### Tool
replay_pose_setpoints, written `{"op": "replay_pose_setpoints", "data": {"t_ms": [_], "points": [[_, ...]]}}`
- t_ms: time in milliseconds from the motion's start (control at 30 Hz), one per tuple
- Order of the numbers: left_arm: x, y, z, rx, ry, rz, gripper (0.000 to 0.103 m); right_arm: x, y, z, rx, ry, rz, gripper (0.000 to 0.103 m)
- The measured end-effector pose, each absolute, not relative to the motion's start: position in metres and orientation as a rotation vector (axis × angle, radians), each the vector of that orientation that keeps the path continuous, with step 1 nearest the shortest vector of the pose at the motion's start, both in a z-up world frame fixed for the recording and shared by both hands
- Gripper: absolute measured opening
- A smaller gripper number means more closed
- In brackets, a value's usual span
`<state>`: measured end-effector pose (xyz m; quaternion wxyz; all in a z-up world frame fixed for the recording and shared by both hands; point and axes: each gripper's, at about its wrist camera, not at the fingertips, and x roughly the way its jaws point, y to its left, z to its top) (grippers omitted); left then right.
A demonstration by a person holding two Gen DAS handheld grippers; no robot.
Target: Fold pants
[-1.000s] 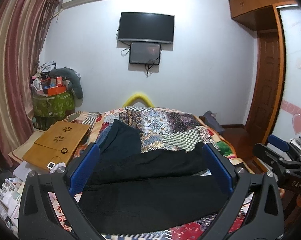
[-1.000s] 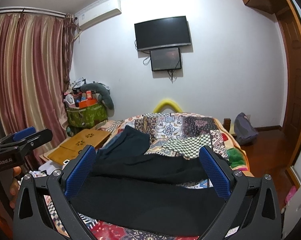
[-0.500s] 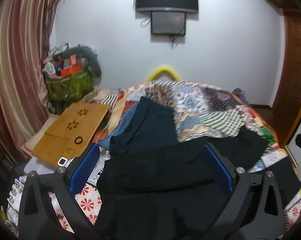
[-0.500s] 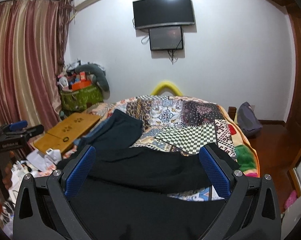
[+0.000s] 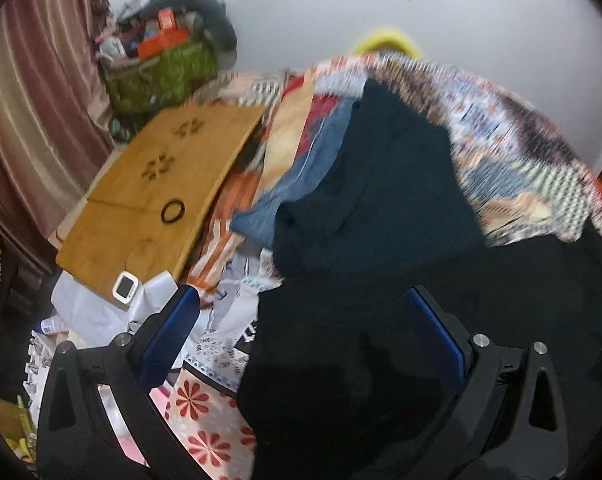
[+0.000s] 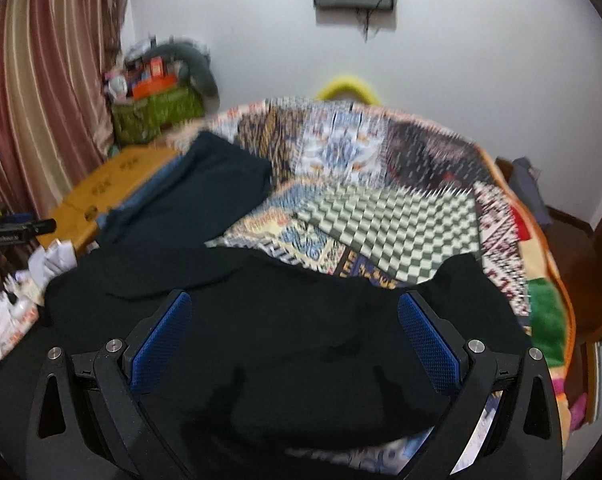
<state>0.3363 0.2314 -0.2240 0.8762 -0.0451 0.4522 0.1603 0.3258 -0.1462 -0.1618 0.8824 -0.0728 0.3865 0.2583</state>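
Black pants [image 5: 381, 340] lie spread across the near part of a patchwork bedspread [image 5: 521, 152], also in the right wrist view [image 6: 281, 320]. My left gripper [image 5: 301, 312] is open and empty, just above the pants' left part near their left edge. My right gripper [image 6: 293, 316] is open and empty, low over the middle of the pants. The left gripper's side [image 6: 17, 232] shows at the left edge of the right wrist view. Both views are motion-blurred.
A dark teal garment [image 5: 381, 184] over a blue one [image 5: 301, 184] lies further back on the bed. A wooden lap desk [image 5: 153, 196] sits left of the bed with clutter, papers and a green basket [image 5: 161, 76]. The bed's right edge drops to wooden floor [image 6: 573, 256].
Both grippers have tilted down and moved closer to the pants. The left gripper has swung toward the pants' left edge. Both stay open.
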Motion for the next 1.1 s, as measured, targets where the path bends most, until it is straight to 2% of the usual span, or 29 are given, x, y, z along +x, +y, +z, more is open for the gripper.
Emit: {"op": "replay_pose_setpoints", "data": {"t_ms": [67, 133, 233, 400, 567, 767, 800, 833, 900, 933, 1067, 1100], "points": [[0.343, 0.240, -0.239, -0.097, 0.984, 0.327, 0.100, 0.342, -0.140, -0.171, -0.173, 0.840, 0.554, 0.102], [0.350, 0.249, -0.256, -0.114, 1.033, 0.300, 0.084, 0.354, -0.135, -0.181, -0.198, 0.874, 0.577, 0.102], [0.357, 0.255, -0.276, -0.133, 1.099, 0.263, 0.071, 0.376, -0.130, -0.192, -0.228, 0.916, 0.612, 0.100], [0.372, 0.267, -0.304, -0.204, 1.189, 0.218, 0.062, 0.398, -0.122, -0.204, -0.249, 0.982, 0.674, 0.091], [0.381, 0.273, -0.322, -0.308, 1.230, 0.182, 0.058, 0.418, -0.112, -0.212, -0.288, 1.012, 0.685, 0.089], [0.386, 0.270, -0.325, -0.322, 1.231, 0.166, 0.042, 0.428, -0.098, -0.228, -0.311, 1.061, 0.719, 0.086], [0.385, 0.269, -0.324, -0.304, 1.229, 0.175, 0.035, 0.426, -0.099, -0.228, -0.307, 1.051, 0.724, 0.085], [0.383, 0.269, -0.322, -0.300, 1.223, 0.192, 0.027, 0.425, -0.101, -0.228, -0.299, 1.043, 0.732, 0.082], [0.378, 0.269, -0.317, -0.313, 1.213, 0.223, 0.018, 0.422, -0.104, -0.228, -0.278, 1.028, 0.742, 0.070], [0.376, 0.267, -0.315, -0.298, 1.206, 0.237, 0.008, 0.418, -0.105, -0.227, -0.270, 1.018, 0.748, 0.066], [0.369, 0.263, -0.304, -0.244, 1.178, 0.269, 0.004, 0.404, -0.099, -0.225, -0.274, 1.009, 0.758, 0.035], [0.367, 0.264, -0.300, -0.242, 1.168, 0.272, 0.004, 0.401, -0.098, -0.224, -0.288, 1.013, 0.755, 0.031]]}}
